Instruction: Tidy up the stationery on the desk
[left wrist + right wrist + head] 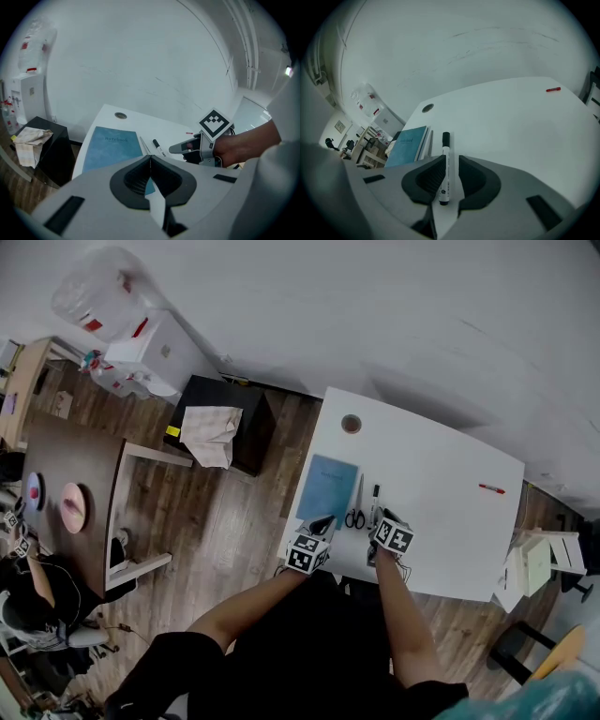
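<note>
Right gripper (450, 160) fingers apart, straddling marker (445, 148) on worktop (511, 122); centre barrel, then close squarely. Left gripper (150, 161) fingers clenched, empty.

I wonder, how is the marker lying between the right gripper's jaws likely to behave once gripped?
The marker looks round and smooth, so it may roll on the flat desk if nudged. It seems stiff and slim, probably light; held near one end, it might pivot.

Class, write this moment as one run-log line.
left gripper: shut, empty | right gripper: open, marker between jaws | notebook, scissors: lying on desk
</note>
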A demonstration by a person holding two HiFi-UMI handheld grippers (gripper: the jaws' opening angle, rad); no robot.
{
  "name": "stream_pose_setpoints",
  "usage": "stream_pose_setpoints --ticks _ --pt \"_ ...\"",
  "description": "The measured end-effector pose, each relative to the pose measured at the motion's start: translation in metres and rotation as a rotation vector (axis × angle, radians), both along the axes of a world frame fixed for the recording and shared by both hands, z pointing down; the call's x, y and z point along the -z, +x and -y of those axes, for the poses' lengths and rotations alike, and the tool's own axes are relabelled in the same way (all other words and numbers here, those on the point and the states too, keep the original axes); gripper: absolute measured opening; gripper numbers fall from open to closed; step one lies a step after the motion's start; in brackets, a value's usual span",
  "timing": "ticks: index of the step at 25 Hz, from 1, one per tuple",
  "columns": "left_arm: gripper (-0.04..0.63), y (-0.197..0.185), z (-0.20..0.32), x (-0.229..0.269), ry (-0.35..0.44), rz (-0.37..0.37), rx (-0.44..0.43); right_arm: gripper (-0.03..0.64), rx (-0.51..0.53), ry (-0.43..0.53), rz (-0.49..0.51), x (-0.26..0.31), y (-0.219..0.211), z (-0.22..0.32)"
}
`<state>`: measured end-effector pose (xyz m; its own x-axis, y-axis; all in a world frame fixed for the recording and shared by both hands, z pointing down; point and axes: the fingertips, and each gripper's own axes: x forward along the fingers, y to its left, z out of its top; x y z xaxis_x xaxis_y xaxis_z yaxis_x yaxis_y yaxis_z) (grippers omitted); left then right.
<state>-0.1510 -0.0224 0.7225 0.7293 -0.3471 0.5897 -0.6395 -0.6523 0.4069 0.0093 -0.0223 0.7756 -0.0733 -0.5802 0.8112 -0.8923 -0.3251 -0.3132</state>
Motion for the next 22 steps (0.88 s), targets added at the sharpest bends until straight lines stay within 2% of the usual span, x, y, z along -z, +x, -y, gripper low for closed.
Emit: stream_pose_setpoints --ticks 5,11,16,22 --pt "0.014 0.019 -0.004 -0.002 0.004 -0.008 -0.021 0.083 -0.018 0.026 -0.003 0.012 0.022 -0.009" --pt "0.014 0.05 -0.012 0.001 0.011 0.006 -0.015 0.081 0.026 0.042 0.009 0.022 0.057 -0.029" --pt "0.014 0.098 -0.033 0.003 0.009 0.024 -0.029 0.083 -0.005 0.062 0.08 0.031 0.11 -0.048" --pt "0.014 0.167 -0.07 -0.004 -0.011 0.059 -0.067 0.083 -0.019 0.076 0.092 0.037 0.189 -0.078"
